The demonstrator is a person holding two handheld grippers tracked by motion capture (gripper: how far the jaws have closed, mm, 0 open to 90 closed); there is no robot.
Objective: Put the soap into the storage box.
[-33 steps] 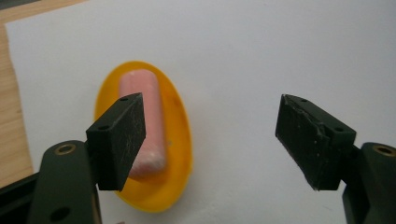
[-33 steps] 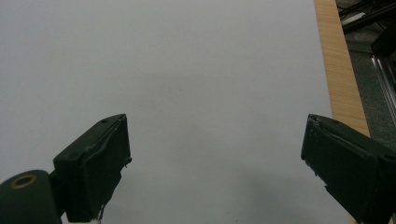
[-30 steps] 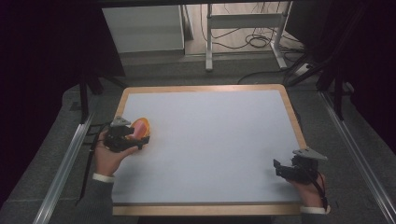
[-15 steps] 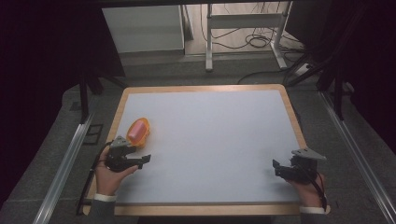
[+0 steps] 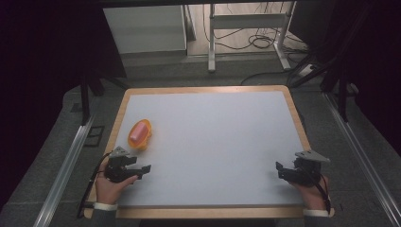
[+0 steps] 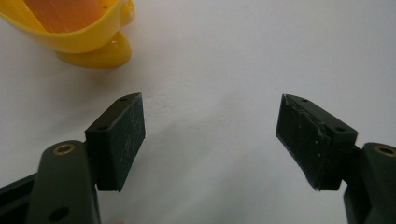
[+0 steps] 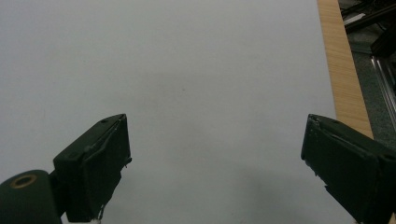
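An orange-and-yellow toy point(image 5: 140, 134) lies on the bench point(image 5: 217, 142) near its left edge, about midway between front and back. It is oblong, and in the high view its long axis runs roughly front to back, tilted slightly so the far end leans right (which end is its front cannot be told). The left gripper point(image 5: 142, 169) sits just in front of the toy, apart from it, held by a hand point(image 5: 112, 187) at the bench's front left; its jaws are spread wide with nothing between them. In the left gripper view the toy's yellow underside point(image 6: 88, 35) shows at upper left, beyond the jaws. The right gripper point(image 5: 280, 170) rests near the front right corner, well apart from the toy, jaws likewise spread and empty over bare white surface.
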